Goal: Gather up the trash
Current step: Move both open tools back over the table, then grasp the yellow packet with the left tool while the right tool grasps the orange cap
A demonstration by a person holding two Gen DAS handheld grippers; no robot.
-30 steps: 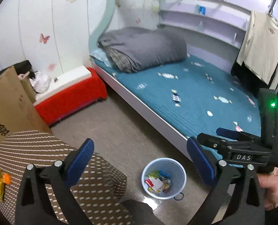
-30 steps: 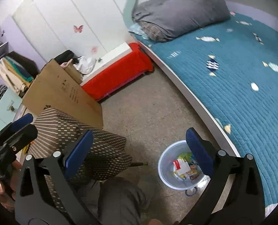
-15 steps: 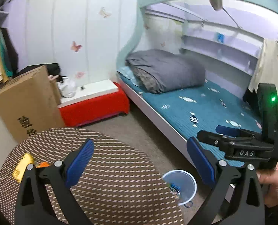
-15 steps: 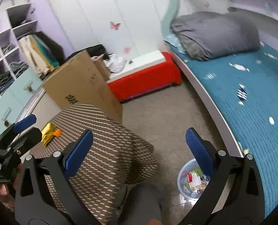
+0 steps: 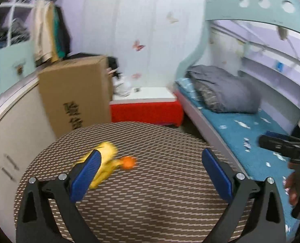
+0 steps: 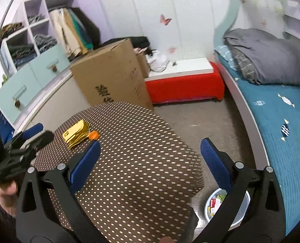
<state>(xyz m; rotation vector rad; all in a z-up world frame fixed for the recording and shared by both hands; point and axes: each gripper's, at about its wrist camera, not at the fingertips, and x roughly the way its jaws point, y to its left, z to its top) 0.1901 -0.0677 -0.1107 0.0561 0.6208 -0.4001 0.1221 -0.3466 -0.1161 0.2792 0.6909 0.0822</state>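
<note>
Here both claws gape empty — cardboard box (image 6: 113,73) stands behind table (image 6: 139,162), bin (image 6: 216,204) beside.

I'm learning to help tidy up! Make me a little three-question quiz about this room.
1. True or false: the crumpled yellow wrapper lies on the round brown dotted tabletop.
2. What sits right beside the wrapper? A) small orange cap B) green cup C) white sock
3. Fill in: the pale blue plastic trash bin stands on the ____, between table and bed.

Key: 1 true; 2 A; 3 floor. Both the left gripper and right gripper are open and empty.
</note>
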